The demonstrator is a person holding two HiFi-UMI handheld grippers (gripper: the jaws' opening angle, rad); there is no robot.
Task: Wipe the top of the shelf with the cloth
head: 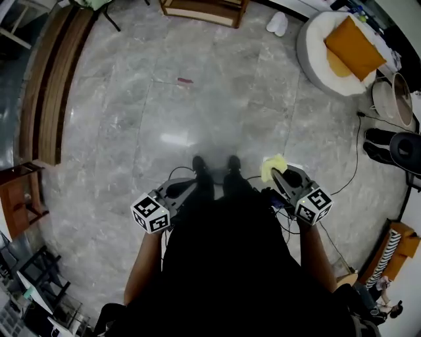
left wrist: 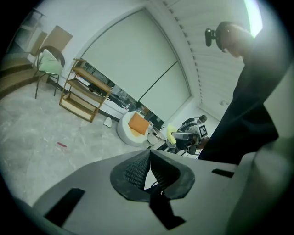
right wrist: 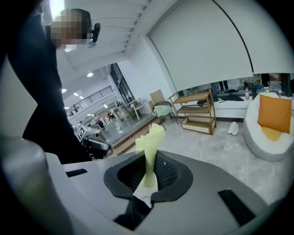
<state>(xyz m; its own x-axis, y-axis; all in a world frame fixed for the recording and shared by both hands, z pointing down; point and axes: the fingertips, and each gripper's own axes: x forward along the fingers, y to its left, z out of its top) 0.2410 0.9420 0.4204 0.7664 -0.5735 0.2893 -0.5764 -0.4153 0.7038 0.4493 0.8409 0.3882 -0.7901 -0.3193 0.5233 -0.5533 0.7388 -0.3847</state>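
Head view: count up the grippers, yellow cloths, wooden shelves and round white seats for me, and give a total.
Grippers: 2, the left gripper and the right gripper
Yellow cloth: 1
Wooden shelf: 1
Round white seat: 1
Total: 5

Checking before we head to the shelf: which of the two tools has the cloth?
The right tool, shut on the yellow cloth. The left tool is shut with nothing in it.
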